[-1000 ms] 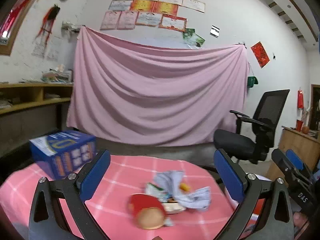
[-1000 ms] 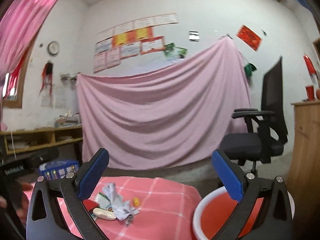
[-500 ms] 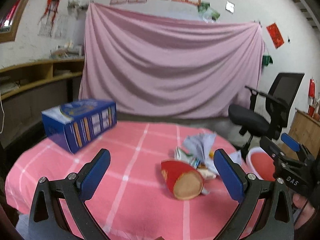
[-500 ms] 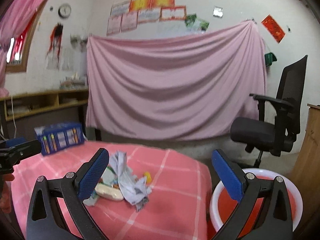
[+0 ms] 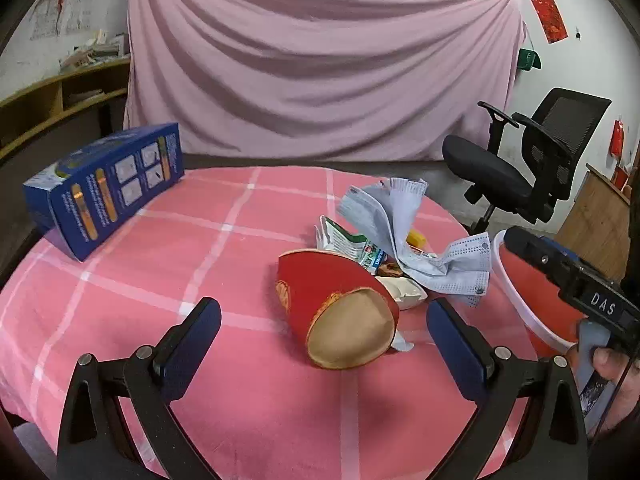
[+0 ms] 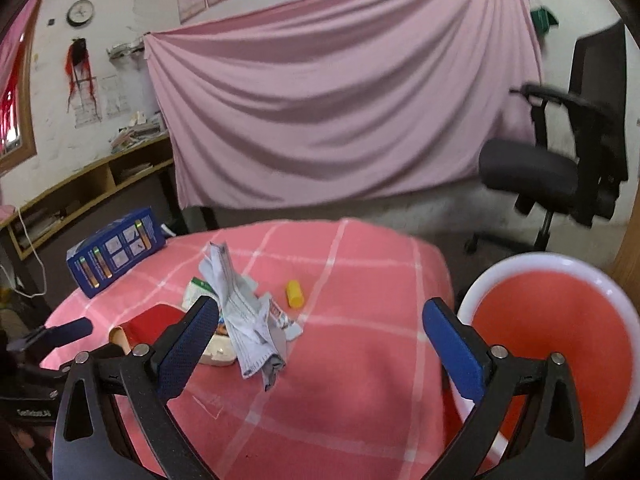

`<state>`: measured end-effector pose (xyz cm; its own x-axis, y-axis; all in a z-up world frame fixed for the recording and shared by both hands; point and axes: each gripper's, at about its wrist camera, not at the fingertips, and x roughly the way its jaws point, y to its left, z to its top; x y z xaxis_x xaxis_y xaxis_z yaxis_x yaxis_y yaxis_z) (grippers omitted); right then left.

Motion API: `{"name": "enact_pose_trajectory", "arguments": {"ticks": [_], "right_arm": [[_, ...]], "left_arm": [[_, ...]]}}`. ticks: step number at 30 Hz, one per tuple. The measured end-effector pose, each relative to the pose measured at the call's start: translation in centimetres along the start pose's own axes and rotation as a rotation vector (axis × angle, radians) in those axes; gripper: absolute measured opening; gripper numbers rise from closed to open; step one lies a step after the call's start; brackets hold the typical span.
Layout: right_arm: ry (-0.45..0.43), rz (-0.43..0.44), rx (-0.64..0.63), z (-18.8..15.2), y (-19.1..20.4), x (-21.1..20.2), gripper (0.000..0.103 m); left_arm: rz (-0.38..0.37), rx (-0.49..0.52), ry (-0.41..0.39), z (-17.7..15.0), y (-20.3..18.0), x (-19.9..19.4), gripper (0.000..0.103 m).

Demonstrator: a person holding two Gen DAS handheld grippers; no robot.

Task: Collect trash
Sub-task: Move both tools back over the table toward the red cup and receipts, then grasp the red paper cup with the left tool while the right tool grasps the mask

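A red paper cup (image 5: 340,308) lies tipped on the pink checked tablecloth (image 5: 160,272), its mouth toward me. Behind it is a heap of crumpled face masks (image 5: 404,232), a green wrapper (image 5: 348,242), a white shell-like piece (image 5: 404,294) and a small yellow cap (image 6: 295,293). My left gripper (image 5: 320,344) is open, just short of the cup, nothing between its fingers. My right gripper (image 6: 320,344) is open over the table's right part, the masks (image 6: 244,320) by its left finger. A red bin with a white rim (image 6: 552,344) stands beside the table on the right.
A blue carton (image 5: 104,184) lies at the table's far left. A black office chair (image 5: 520,168) stands behind the bin, wooden shelves (image 6: 84,184) along the left wall, a pink sheet (image 5: 320,60) hung at the back. A hand (image 5: 612,376) holds the right gripper.
Both views have tilted down and moved closer to the table. The cup and the trash heap now sit nearer the left gripper. The bin fills more of the right view.
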<state>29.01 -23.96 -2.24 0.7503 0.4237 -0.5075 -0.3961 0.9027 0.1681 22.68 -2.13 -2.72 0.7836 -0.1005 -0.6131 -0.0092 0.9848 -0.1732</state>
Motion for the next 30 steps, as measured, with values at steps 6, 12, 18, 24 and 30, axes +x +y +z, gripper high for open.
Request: {"name": "enact_pose_trajectory", "arguments": {"ticks": [6,12,18,24,30], "right_arm": [[0.105,0.045,0.000,0.0,-0.1,1.8,0.095],[0.162,0.077,0.029,-0.2,-0.8,2.6,0.084],[0.203,0.098,-0.029,-0.2,0.2,3.2,0.080],[0.263,0.123,-0.043,-0.6,0.6,4.3,0.069],[0.282,0.146,-0.051,-0.7,0.9,4.6,0.029]], "left_arm": [[-0.040,-0.015,0.053,0.6,0.1,1.2,0.096],[-0.054,-0.030,0.115,0.8,0.6,2.3,0.070],[-0.077,-0.055,0.105,0.7,1.2,1.9,0.063],[-0.104,-0.110,0.097,0.4,1.9,1.6,0.060],[-0.104,-0.129,0.094,0.4,2.3,1.5,0.059]]}}
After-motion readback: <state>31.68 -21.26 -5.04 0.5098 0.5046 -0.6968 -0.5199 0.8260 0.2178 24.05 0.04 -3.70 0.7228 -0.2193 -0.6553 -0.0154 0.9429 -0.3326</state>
